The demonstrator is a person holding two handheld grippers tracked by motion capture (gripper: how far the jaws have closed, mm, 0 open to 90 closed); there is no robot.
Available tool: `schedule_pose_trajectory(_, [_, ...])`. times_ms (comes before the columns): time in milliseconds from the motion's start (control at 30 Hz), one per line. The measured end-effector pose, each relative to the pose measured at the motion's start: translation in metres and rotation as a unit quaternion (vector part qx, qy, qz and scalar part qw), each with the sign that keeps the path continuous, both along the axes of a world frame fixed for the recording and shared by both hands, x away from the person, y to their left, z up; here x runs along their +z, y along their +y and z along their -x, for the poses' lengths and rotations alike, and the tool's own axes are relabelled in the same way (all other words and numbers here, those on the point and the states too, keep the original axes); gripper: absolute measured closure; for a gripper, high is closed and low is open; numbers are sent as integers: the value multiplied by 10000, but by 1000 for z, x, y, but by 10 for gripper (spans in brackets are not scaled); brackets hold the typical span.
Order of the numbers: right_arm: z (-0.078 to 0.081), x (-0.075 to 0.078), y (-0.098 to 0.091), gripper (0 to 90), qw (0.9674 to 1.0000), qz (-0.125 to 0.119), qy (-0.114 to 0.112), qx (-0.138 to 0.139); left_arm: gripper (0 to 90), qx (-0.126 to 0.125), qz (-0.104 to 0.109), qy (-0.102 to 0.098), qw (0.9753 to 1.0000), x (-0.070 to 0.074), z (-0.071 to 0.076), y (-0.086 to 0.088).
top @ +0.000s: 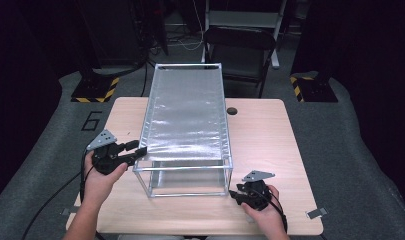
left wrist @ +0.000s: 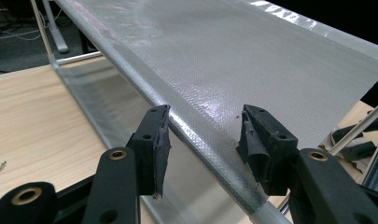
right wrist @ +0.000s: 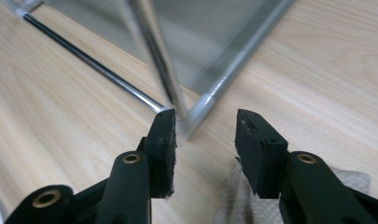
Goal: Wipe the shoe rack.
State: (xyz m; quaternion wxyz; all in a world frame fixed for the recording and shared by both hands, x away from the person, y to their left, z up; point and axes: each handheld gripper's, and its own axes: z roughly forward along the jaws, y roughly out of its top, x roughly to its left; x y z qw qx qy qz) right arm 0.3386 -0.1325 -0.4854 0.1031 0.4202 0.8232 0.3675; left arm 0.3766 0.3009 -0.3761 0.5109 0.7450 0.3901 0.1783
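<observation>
Thin metal-tube frame [top: 188, 181] with clear plastic sheeting, mid desk [top: 270, 130]. Likely light, springy, sheeting slippery and tearable. Best held by tubes, near corners. Left gripper [top: 138, 153] open astride top left tube [left wrist: 186, 133]; right gripper [top: 233, 194] open at near right bottom corner [right wrist: 196, 119].

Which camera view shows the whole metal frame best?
The high view: the metal frame stands whole on the table. The left gripper view shows its top rail and mesh; the right gripper view shows one bottom corner.
</observation>
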Motion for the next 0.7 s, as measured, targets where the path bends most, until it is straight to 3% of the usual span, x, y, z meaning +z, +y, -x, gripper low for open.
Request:
schedule_pose_trajectory(33, [0, -1, 2, 578, 9999, -22, -106, 33, 522, -14, -31, -16, 10000, 0, 1, 0])
schedule_pose_trajectory(67, [2, 0, 3, 581, 9999, 22, -14, 123, 523, -13, -50, -29, 10000, 0, 2, -1])
schedule_pose_trajectory(167, [-1, -2, 10, 616, 9997, 151, -109, 136, 522, -51, -93, -23, 9999, 1, 6, -3])
schedule_pose_trajectory(267, [-8, -4, 11, 643, 9999, 30, -9, 130, 521, -132, -114, 8, 9998, 2, 12, -3])
schedule_pose_trajectory(367, [-11, -4, 13, 669, 9995, 218, -197, -78, 519, -194, -113, 74, 9997, 3, 19, -3])
schedule_pose_trajectory(467, [-20, -4, 9, 664, 9996, 211, -162, -98, 517, -230, -119, 97, 9996, 4, 29, -4])
schedule_pose_trajectory(533, [-26, -5, 7, 666, 9994, 146, -246, -219, 515, -294, -217, 73, 9993, 6, 37, -7])
schedule_pose_trajectory(633, [-33, -4, 4, 666, 9993, 210, -162, -274, 510, -355, -327, 23, 9988, 9, 46, -11])
schedule_pose_trajectory(700, [-36, -5, 3, 667, 9988, 206, -245, -362, 510, -468, -340, 62, 9983, 11, 49, -12])
